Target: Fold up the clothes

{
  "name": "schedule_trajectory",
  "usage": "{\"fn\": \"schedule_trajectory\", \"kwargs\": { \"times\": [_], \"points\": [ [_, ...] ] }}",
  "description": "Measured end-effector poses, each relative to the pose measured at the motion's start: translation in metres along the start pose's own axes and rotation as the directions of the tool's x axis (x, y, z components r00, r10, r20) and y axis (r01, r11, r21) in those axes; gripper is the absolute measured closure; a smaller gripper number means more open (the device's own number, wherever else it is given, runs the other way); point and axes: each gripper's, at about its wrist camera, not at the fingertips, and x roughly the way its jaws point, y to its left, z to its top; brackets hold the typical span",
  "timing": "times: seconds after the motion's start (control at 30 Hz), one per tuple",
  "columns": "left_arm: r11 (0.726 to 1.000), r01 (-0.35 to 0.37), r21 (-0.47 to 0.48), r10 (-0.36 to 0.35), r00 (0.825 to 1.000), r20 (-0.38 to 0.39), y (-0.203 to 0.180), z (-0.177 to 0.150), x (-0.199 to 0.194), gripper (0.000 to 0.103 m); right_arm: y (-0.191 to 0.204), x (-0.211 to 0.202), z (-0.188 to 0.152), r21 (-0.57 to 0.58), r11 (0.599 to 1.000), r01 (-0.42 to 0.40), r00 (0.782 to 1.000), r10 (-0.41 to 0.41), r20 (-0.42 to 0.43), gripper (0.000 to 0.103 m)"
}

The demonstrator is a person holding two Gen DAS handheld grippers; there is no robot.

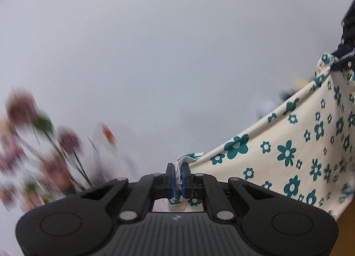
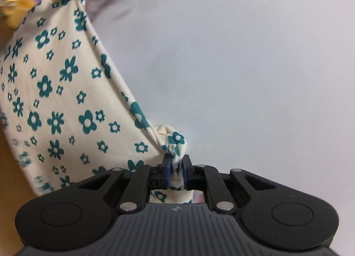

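While both hand-held grippers clamp it, the flowered cloth [image 1: 288, 145] hangs stretched.
Left hand-held gripper [image 1: 177, 176] and right hand-held gripper [image 2: 176, 168] each pinch a corner.

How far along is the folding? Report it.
Done: both corners are gripped. The left hand-held gripper and the right hand-held gripper are each shut on the floral garment.
In hand: it hangs stretched between them, lifted against the wall.
Left: no fold shows yet.
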Motion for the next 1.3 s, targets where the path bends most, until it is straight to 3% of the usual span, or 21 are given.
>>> {"fn": "schedule_trajectory", "kwargs": {
  "times": [0.13,0.2,0.3,0.43,0.53,0.6,0.7,0.77,1.0,1.17,1.27,1.3],
  "points": [
    [0.987,-0.159,0.011,0.156,0.981,0.118,0.021,0.052,-0.003,0.098,-0.042,0.008,0.032,-0.045,0.981,0.19,0.977,-0.185,0.104,0.094],
    [0.98,-0.191,0.055,0.18,0.971,0.158,0.022,0.056,-0.016,0.098,-0.048,0.003,0.038,-0.07,0.973,0.222,0.967,-0.21,0.145,0.094],
    [0.967,-0.211,0.143,0.184,0.966,0.184,0.015,0.035,-0.047,0.098,-0.036,-0.007,0.029,-0.134,0.965,0.225,0.961,-0.197,0.196,0.094],
    [0.976,-0.1,0.193,0.087,0.993,0.073,-0.006,-0.034,-0.093,0.098,0.014,-0.028,-0.012,-0.246,0.963,0.109,0.972,-0.052,0.23,0.094],
    [0.983,0.037,0.18,-0.023,0.997,-0.076,-0.036,-0.105,-0.126,0.098,0.071,-0.052,-0.052,-0.34,0.94,-0.015,0.972,0.094,0.217,0.094],
    [0.98,0.132,0.15,-0.103,0.977,-0.188,-0.058,-0.153,-0.147,0.098,0.108,-0.068,-0.077,-0.371,0.921,-0.123,0.962,0.202,0.184,0.094],
    [0.964,0.25,0.086,-0.214,0.928,-0.305,-0.082,-0.207,-0.175,0.098,0.154,-0.094,-0.108,-0.39,0.88,-0.272,0.932,0.342,0.121,0.094],
    [0.959,0.279,0.051,-0.247,0.911,-0.33,-0.088,-0.223,-0.187,0.098,0.173,-0.113,-0.117,-0.374,0.867,-0.329,0.917,0.388,0.094,0.094],
    [0.962,0.272,0.005,-0.255,0.91,-0.328,-0.076,-0.232,-0.211,0.098,0.183,-0.145,-0.137,-0.271,0.876,-0.399,0.901,0.43,0.065,0.094],
    [0.957,0.287,-0.034,-0.28,0.893,-0.352,-0.08,-0.237,-0.217,0.098,0.201,-0.145,-0.143,-0.219,0.868,-0.447,0.885,0.464,0.035,0.093],
    [0.948,0.307,-0.084,-0.315,0.872,-0.375,-0.078,-0.243,-0.217,0.087,0.2,-0.141,-0.146,-0.117,0.856,-0.503,0.862,0.508,0.008,0.078],
    [0.941,0.319,-0.112,-0.337,0.863,-0.376,-0.073,-0.244,-0.218,0.08,0.191,-0.14,-0.148,-0.042,0.842,-0.538,0.842,0.539,0.007,0.061]
  ]
}}
